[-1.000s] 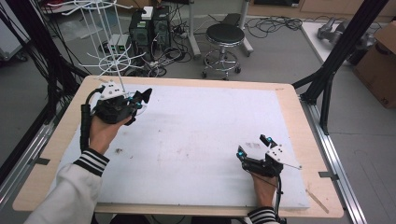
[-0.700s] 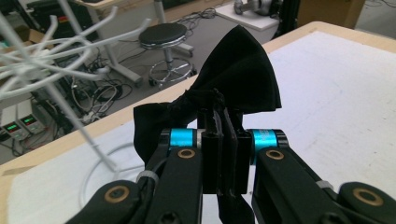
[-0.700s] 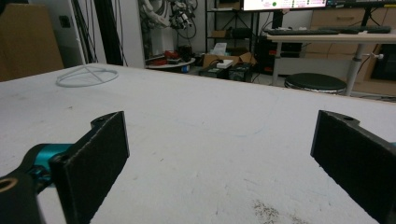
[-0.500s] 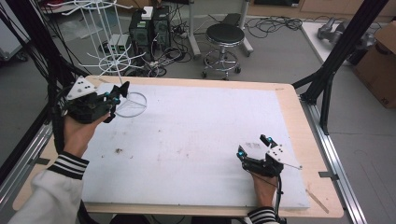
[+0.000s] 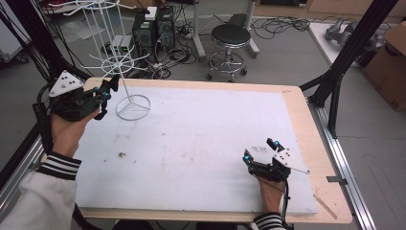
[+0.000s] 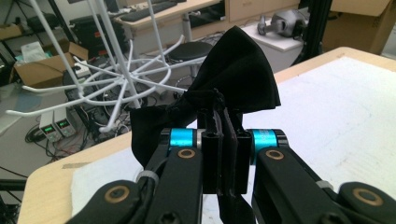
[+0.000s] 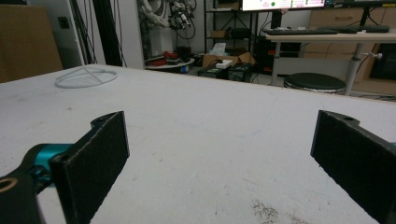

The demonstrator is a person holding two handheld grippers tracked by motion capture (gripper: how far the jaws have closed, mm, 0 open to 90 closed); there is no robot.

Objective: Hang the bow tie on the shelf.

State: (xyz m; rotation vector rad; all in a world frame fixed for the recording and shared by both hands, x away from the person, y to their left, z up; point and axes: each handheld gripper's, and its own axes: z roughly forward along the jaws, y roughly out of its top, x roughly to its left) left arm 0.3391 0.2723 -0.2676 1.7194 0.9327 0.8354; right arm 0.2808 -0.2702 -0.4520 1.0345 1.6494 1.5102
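Black cloth (image 6: 233, 70), pinched between the closed jaws of the left gripper (image 6: 223, 135), fanned out above the pads and hanging a little below them. Held at the far left of the tabletop (image 5: 201, 143), just beside the white wire rack (image 5: 125, 81), whose round base (image 5: 133, 108) sits on the white mat near the far-left corner. Thin hooked arms (image 6: 107, 88) of the rack spread out just left of the cloth in the left gripper view, apparently close but not clearly touching. Likely step in hand: getting the cloth onto one of those arms.

Right gripper (image 5: 261, 152) resting low at the near right, well apart from the rack, jaws spread wide and holding nothing; bare mat between its pads (image 7: 95, 158) in the right gripper view, rack base (image 7: 86, 77) far off at the left.

Risks from here, as a judgement only: limp cloth sliding off a thin wire if released before draped well over a hook; a bunched fold catching two arms at once; a nudge from the gripper body tipping or skating the light rack, with nothing steadying its base; a snag on a hook tip dragging the cloth back on withdrawal.
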